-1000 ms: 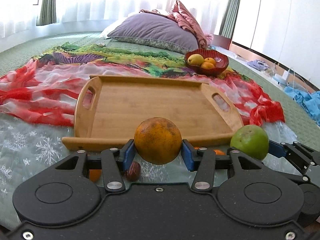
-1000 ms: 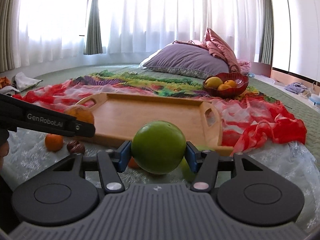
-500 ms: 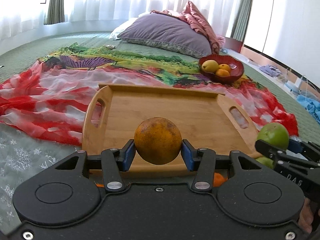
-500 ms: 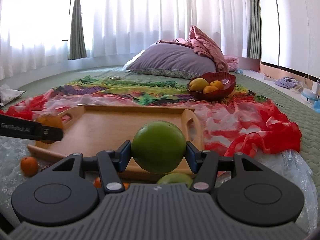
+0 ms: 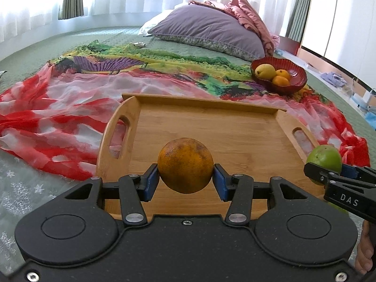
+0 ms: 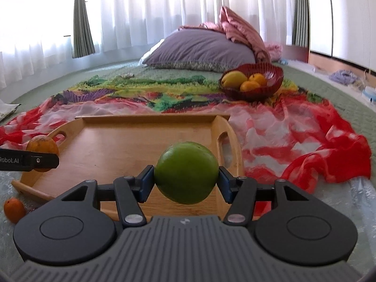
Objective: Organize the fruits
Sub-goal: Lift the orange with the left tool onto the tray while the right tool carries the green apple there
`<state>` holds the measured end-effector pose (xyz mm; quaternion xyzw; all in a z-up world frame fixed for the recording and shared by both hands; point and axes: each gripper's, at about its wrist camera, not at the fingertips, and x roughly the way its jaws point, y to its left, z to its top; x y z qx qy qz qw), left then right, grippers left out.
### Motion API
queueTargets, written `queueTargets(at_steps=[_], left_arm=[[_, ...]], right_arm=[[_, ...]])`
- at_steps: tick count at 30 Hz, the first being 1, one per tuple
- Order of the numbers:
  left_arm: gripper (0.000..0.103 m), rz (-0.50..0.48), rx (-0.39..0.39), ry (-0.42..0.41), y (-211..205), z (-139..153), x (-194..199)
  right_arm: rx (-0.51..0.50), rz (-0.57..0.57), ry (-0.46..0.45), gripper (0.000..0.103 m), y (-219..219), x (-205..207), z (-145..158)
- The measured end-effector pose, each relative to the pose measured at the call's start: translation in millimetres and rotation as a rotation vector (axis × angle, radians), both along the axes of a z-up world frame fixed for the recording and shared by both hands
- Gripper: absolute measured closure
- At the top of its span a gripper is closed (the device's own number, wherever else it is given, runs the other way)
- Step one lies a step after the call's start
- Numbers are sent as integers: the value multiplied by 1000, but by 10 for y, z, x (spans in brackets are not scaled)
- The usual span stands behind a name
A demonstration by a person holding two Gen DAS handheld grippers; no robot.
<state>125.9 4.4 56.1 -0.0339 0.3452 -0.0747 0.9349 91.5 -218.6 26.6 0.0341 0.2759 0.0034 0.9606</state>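
My left gripper (image 5: 185, 178) is shut on a large orange (image 5: 185, 165) and holds it over the near part of the wooden tray (image 5: 235, 127). My right gripper (image 6: 186, 181) is shut on a green round fruit (image 6: 186, 172) over the tray's near right part (image 6: 225, 124). In the left wrist view the green fruit (image 5: 325, 157) shows at the right by the tray's right handle. In the right wrist view the orange (image 6: 42, 144) shows at the left. No fruit lies on the tray.
A red bowl (image 5: 293, 80) holding a yellow fruit and two small oranges stands beyond the tray on a colourful cloth (image 5: 58, 117). A small orange (image 6: 14, 210) lies on the bed near the tray's near left corner. A purple pillow (image 5: 209, 33) lies at the back.
Both grippers have moved forward with their fruits, from before the tray's near edge to over the tray. The loose fruits on the bed have dropped out of the left wrist view.
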Motion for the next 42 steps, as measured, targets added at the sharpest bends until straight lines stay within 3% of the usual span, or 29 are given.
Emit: queueTargets(at_steps=[12,30,36,37,42], left_arm=[[56,32,28,59,103,-218,252],[55,33,41,73,117,-262,286],[42,28,80,34,85,-195,215],[38,28,75,31,96,-181,200],[28,28,55,17,136,-114,104]], right_arm=[[-4,-20,88,43,69,258,-185],[-20,-6,88,42,84,254,-181],[-16,6,73,38,98,219,-155],[-19,8,71,31,107,207,-147],[-34,18,50,30,132,115,-102]])
